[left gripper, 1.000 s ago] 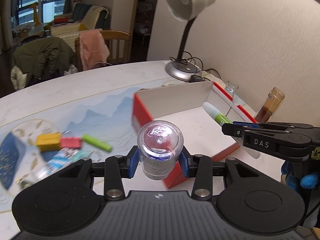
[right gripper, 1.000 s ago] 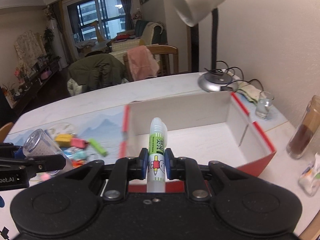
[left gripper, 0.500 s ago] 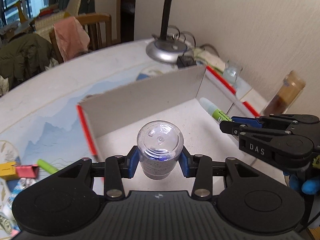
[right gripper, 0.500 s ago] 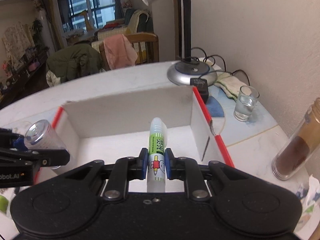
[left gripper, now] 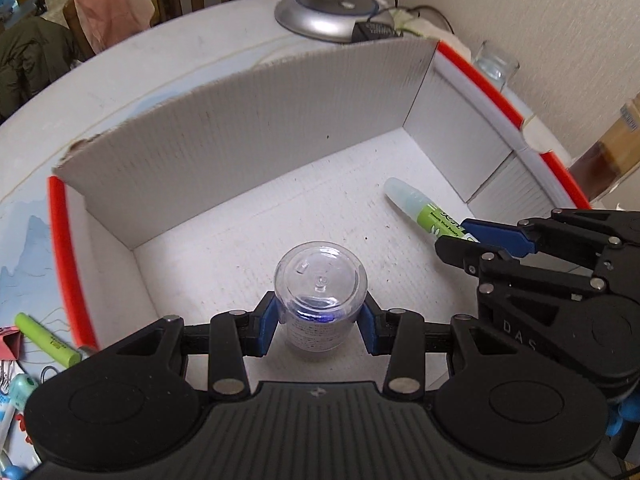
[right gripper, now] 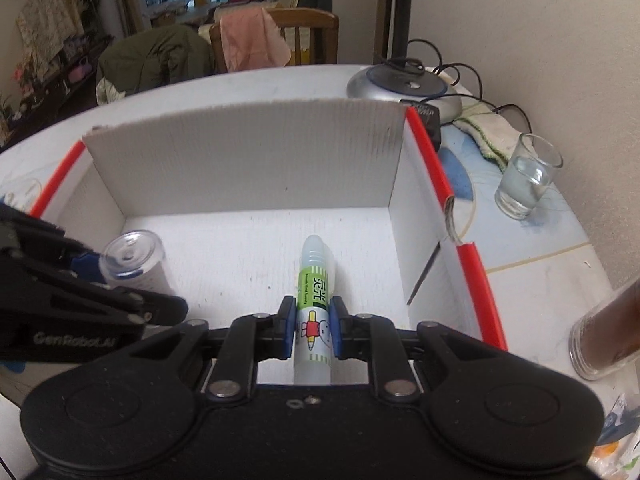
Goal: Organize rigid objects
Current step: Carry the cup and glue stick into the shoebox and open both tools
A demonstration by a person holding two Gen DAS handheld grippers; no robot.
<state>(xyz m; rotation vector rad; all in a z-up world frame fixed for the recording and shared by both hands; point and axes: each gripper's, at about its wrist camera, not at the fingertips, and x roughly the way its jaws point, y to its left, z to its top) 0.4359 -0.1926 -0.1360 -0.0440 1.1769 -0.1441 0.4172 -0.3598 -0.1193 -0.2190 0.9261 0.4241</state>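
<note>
A white cardboard box with red edges (left gripper: 248, 128) (right gripper: 240, 152) lies open on the table. My left gripper (left gripper: 318, 330) is shut on a clear plastic bottle (left gripper: 320, 292) and holds it low inside the box, near its left front; the bottle also shows in the right wrist view (right gripper: 134, 260). My right gripper (right gripper: 313, 328) is shut on a green-and-white glue stick (right gripper: 314, 292), its tip down near the box floor. The glue stick also shows in the left wrist view (left gripper: 424, 210), to the right of the bottle.
A green marker (left gripper: 46, 338), a pink clip (left gripper: 8, 344) and other small items lie left of the box. A lamp base (right gripper: 404, 86), a glass of water (right gripper: 526, 178), a cloth (right gripper: 490, 130) and a brown jar (right gripper: 608, 332) stand right of and behind the box.
Both grippers have moved forward and down into the box with the bottle and the glue stick still held. The box now fills both views.
</note>
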